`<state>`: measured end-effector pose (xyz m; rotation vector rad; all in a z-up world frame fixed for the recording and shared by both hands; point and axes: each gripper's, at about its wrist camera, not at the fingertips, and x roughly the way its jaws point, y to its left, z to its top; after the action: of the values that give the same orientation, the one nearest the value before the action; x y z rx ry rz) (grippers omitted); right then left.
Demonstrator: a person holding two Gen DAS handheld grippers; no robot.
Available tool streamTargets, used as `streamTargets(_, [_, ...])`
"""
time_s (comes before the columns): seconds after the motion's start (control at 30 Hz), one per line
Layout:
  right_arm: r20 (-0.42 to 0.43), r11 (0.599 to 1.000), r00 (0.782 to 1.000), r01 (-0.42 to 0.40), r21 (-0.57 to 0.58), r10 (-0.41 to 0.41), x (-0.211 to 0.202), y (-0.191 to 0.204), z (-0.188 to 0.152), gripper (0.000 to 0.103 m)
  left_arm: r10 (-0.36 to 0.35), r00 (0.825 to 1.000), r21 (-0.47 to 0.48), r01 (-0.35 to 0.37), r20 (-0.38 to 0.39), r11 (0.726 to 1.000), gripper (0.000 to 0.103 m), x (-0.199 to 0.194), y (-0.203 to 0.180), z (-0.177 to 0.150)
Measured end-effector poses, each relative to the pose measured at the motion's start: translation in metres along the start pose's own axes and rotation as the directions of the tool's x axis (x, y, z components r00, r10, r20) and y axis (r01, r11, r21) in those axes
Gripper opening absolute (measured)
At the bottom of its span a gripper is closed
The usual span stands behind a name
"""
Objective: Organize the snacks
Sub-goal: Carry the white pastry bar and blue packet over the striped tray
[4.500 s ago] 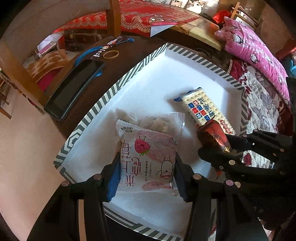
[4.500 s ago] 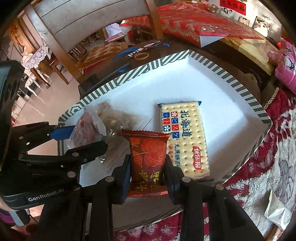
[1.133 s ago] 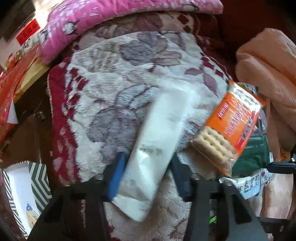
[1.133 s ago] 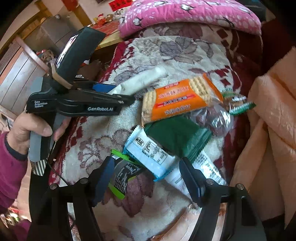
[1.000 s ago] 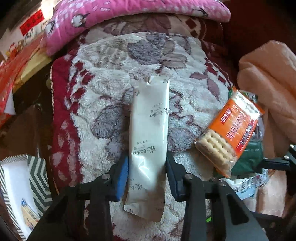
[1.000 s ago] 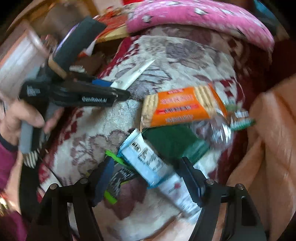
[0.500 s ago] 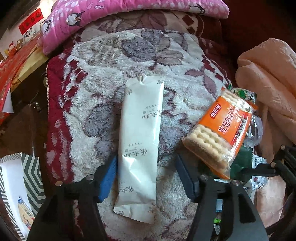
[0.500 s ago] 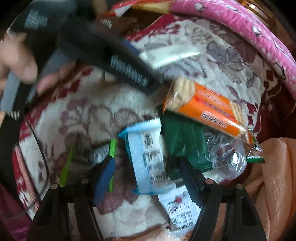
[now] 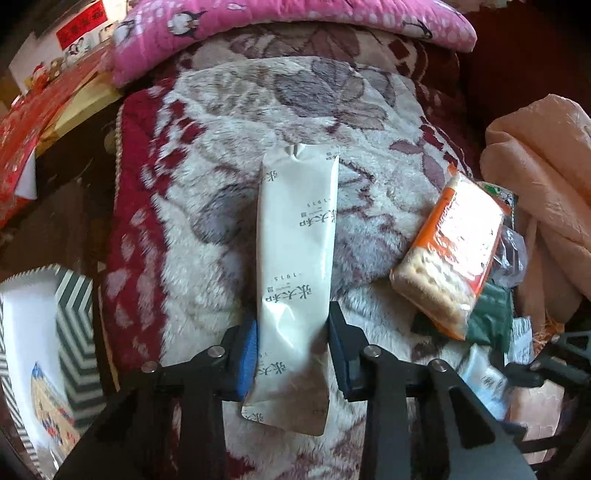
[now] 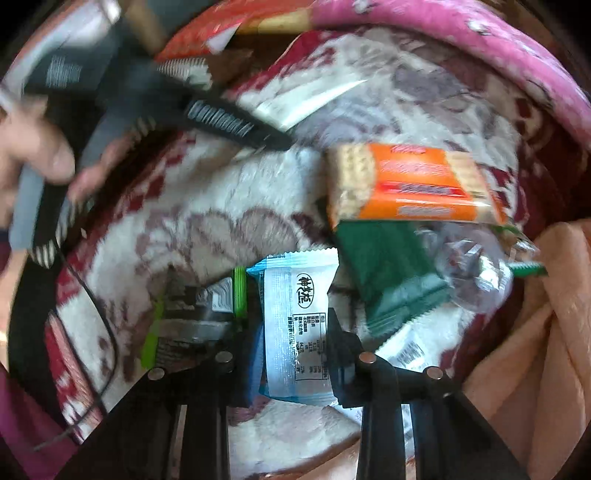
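Observation:
My left gripper [image 9: 291, 347] is shut on a long white snack packet [image 9: 297, 251] lying on the floral blanket [image 9: 207, 177]. In the right wrist view that packet [image 10: 310, 98] pokes out past the left gripper's fingers [image 10: 236, 125]. My right gripper [image 10: 291, 354] is shut on a pale blue snack packet [image 10: 295, 314]. An orange cracker pack [image 9: 448, 254] lies to the right, also seen in the right wrist view [image 10: 410, 184]. A green packet [image 10: 391, 273] and a black-and-lime packet [image 10: 192, 317] lie beside the blue one.
The striped white tray [image 9: 70, 306] with a cracker pack [image 9: 48, 402] in it shows at the lower left. A pink pillow [image 9: 280, 29] lies at the back. A peach blanket [image 9: 546, 206] is bunched at the right. A clear wrapper [image 10: 476, 273] lies next to the green packet.
Both grippers left the tray for the blanket. In the last half second the left jaws closed on the white packet and the right jaws closed on the blue packet.

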<state>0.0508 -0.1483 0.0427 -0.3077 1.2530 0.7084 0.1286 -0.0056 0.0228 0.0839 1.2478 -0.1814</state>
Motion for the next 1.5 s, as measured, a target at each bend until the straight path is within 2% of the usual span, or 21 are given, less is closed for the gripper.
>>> streamTargets(0.23, [0.126,0.996,0.992,-0.016,0.092,0.004,-0.034,-0.004,0.002,0.031,0.028,0.999,-0.052,-0.027,0.025,0.998,0.033,-0.024,0.004,-0.028])
streamTargets(0.47, [0.176,0.991,0.984,-0.042,0.127,0.019,-0.041,0.009,0.010,0.031,0.064,0.996,-0.115,-0.057,0.057,0.992,0.033,-0.053,0.011,-0.058])
streamTargets(0.67, [0.191,0.992,0.981,-0.041,0.121,0.017,-0.043,0.022,0.016,0.031,0.119,0.988,-0.146,-0.103,0.101,0.984,0.033,-0.076,0.017,-0.078])
streamTargets(1.5, [0.198,0.998,0.979,-0.060,0.036,0.052,-0.043,0.079,0.047,0.031,0.184,0.967,-0.277,-0.131,0.178,0.952,0.034,-0.133,0.058,-0.122])
